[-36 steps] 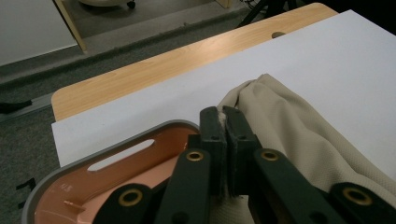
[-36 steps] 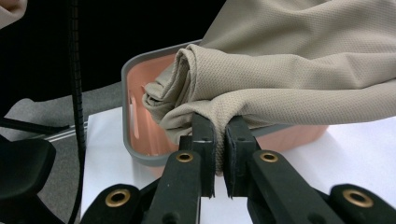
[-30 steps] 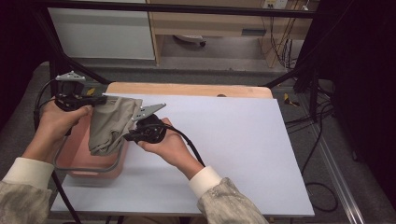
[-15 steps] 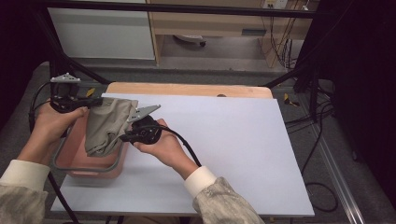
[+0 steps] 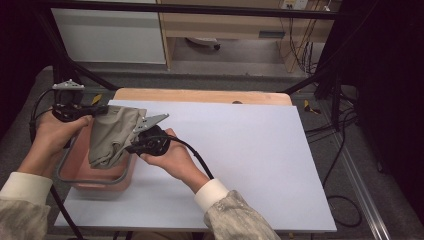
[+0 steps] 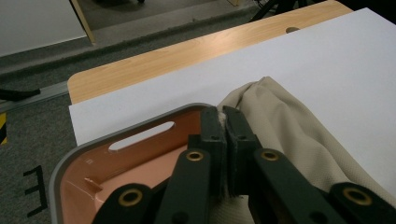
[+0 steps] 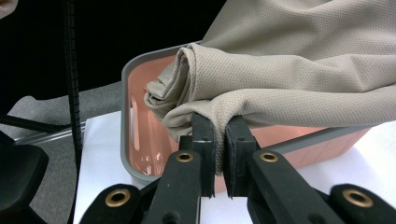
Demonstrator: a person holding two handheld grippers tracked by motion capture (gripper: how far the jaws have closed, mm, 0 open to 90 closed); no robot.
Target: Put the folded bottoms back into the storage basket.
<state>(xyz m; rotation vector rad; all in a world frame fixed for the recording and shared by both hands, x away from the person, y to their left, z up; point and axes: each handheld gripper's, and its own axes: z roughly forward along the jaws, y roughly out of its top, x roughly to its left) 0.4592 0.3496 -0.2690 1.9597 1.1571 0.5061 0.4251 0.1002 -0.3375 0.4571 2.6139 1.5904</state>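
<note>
A folded beige cloth hangs over a pink bin with a grey rim at the table's left edge. My left gripper is shut on the cloth's far corner; its own view has a thin edge of fabric pinched between the black jaws, with the beige cloth spreading right and the bin below. My right gripper is shut on the cloth's near side. In its view the cloth drapes over the bin's rim, a fold caught at the jaw tips.
A white sheet covers most of the table, with a strip of bare wood at the far edge. A white cabinet and shelving stand beyond. Cables trail on the floor to the right.
Both hands have carried the cloth a little toward the left and lower over the bin. Both grips stay the same.
</note>
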